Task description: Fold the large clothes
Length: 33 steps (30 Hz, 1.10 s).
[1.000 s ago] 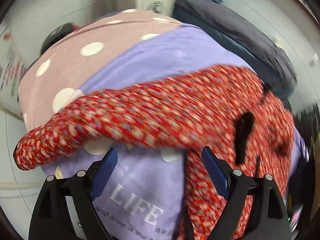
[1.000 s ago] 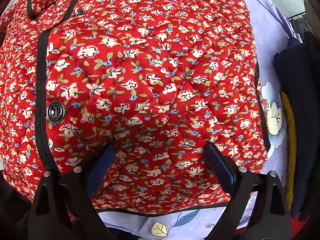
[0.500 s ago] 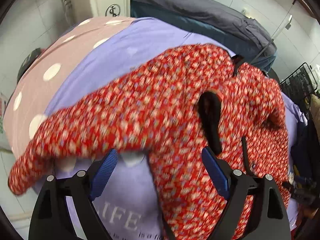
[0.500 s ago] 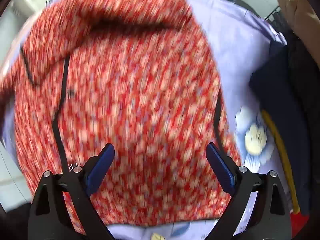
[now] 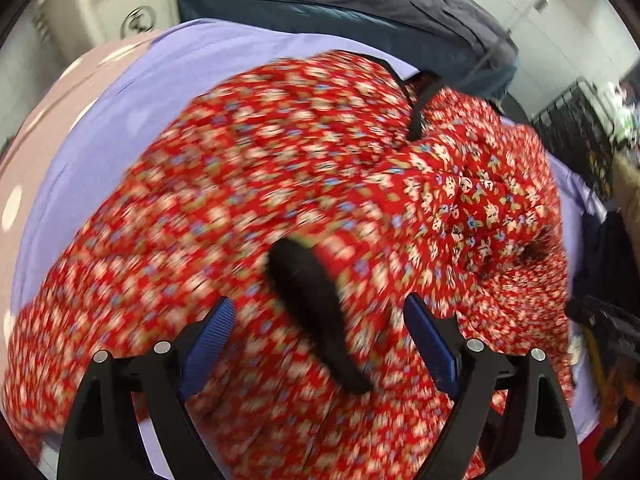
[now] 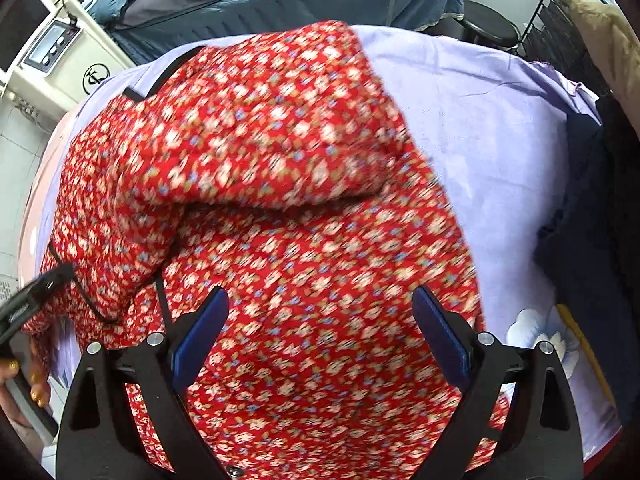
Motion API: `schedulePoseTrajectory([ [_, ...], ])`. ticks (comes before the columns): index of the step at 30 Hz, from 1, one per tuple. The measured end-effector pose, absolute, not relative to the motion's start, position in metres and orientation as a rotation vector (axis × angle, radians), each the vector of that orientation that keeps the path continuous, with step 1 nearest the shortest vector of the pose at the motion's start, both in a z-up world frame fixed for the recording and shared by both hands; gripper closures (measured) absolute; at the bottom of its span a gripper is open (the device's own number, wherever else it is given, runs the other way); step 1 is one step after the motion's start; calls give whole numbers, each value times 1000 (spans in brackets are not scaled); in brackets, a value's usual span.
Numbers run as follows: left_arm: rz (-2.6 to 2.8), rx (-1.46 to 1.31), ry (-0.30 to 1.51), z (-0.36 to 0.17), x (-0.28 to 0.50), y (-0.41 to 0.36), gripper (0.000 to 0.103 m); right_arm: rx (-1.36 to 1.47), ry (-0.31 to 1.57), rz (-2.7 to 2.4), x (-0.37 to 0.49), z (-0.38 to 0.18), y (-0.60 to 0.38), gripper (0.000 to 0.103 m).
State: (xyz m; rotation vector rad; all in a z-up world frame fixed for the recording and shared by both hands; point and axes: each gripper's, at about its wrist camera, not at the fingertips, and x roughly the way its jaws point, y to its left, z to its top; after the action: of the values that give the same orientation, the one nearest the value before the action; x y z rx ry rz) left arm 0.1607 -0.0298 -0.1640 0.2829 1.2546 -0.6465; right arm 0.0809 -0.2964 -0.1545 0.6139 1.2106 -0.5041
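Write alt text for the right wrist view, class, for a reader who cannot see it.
A red floral quilted jacket with black trim lies rumpled on a lilac sheet, blurred by motion. The open right gripper hangs above it, blue pads apart, holding nothing. A dark garment lies at the right edge.

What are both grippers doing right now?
Left gripper: jaws open, holding nothing, above the red floral jacket.
Right gripper: jaws open, holding nothing.

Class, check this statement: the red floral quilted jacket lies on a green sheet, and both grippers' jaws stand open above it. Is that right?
Not quite: the sheet is lilac, not green, as the right wrist view shows. The red floral quilted jacket does lie on it, with both the left gripper and right gripper open.
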Motion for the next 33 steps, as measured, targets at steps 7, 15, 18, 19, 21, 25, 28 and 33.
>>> schedulePoseTrajectory([
  [7,-670,322,1225,-151,164,-56,89,594,1265,-524,54,-175,-276,12],
  [15,-678,440,1244,-142,173,-43,89,609,1225,-620,50,-171,-307,12],
  [18,-642,535,1249,-161,166,-46,81,600,1175,-610,75,-157,-318,12],
  [19,-631,537,1254,-164,165,-47,80,587,1156,-605,84,-152,-319,12],
  [21,-601,519,1277,-172,165,-48,80,561,1110,-572,109,-138,-320,12],
  [25,-579,434,1297,-169,170,-43,76,503,1058,-479,157,-120,-318,12],
  [28,-573,369,1279,-153,175,-26,44,445,1091,-400,187,-127,-299,12],
  [33,-571,319,1285,-142,169,-6,29,315,1326,-391,204,-199,-284,8],
])
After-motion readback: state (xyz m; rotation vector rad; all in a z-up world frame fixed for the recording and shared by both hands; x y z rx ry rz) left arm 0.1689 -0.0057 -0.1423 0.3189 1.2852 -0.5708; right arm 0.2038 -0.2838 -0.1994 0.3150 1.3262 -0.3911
